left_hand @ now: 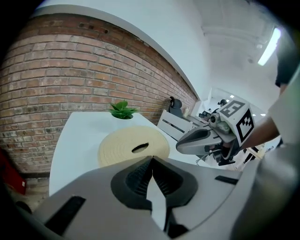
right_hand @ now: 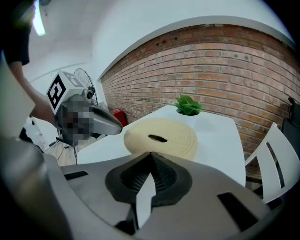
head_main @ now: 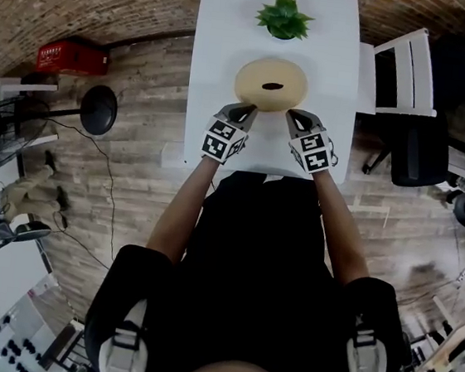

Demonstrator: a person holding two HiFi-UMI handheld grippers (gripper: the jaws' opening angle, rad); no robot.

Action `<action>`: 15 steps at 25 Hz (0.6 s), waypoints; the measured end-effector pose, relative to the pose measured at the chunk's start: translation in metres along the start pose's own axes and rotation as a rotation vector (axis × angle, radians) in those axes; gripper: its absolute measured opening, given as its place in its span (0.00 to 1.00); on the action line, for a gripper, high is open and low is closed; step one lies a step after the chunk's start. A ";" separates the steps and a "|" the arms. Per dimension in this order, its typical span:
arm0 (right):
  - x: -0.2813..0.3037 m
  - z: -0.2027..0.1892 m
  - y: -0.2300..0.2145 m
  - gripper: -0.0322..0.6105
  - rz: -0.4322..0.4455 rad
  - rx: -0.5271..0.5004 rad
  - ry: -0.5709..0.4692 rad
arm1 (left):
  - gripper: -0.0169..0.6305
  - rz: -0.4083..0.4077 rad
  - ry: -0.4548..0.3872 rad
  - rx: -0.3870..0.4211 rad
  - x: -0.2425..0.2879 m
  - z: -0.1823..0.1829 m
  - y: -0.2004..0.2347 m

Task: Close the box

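Two closed tools frame the head view: the left gripper [head_main: 245,109] and right gripper [head_main: 295,115] sit just beside the near edge of the round cream box [head_main: 271,84] on the white bench [head_main: 226,22], with a potted plant [head_main: 283,16] beyond. Left gripper view: jaws fully together, nothing between them; the ribbed lid [left_hand: 119,146] with its oval slot [left_hand: 140,148] lies ahead. Right gripper view: jaws likewise together and empty. Whether the lid is fully seated cannot be told; even downward pressure from both tips on opposite sides should seat it without tilting.
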State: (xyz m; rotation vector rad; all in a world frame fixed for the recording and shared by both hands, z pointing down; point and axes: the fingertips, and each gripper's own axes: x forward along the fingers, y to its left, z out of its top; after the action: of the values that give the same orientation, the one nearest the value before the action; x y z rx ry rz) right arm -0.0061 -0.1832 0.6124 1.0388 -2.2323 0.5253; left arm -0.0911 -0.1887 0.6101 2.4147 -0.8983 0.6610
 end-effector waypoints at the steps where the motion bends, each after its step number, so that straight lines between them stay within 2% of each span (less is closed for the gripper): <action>1: -0.003 0.001 0.002 0.05 0.004 0.000 -0.006 | 0.06 -0.006 -0.001 0.004 -0.003 0.000 -0.002; 6: -0.017 0.008 0.008 0.04 0.021 -0.014 -0.048 | 0.06 -0.005 -0.001 0.013 -0.018 -0.008 -0.006; 11: -0.024 0.005 0.013 0.04 0.016 -0.058 -0.048 | 0.06 -0.017 -0.022 -0.042 -0.030 -0.013 -0.005; 15: -0.021 0.001 0.016 0.04 0.025 -0.051 -0.044 | 0.06 -0.006 -0.022 -0.057 -0.036 -0.018 0.001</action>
State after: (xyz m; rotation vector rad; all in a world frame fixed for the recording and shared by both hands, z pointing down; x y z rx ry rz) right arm -0.0086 -0.1627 0.5959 1.0074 -2.2881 0.4580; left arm -0.1209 -0.1624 0.6034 2.3772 -0.9065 0.5998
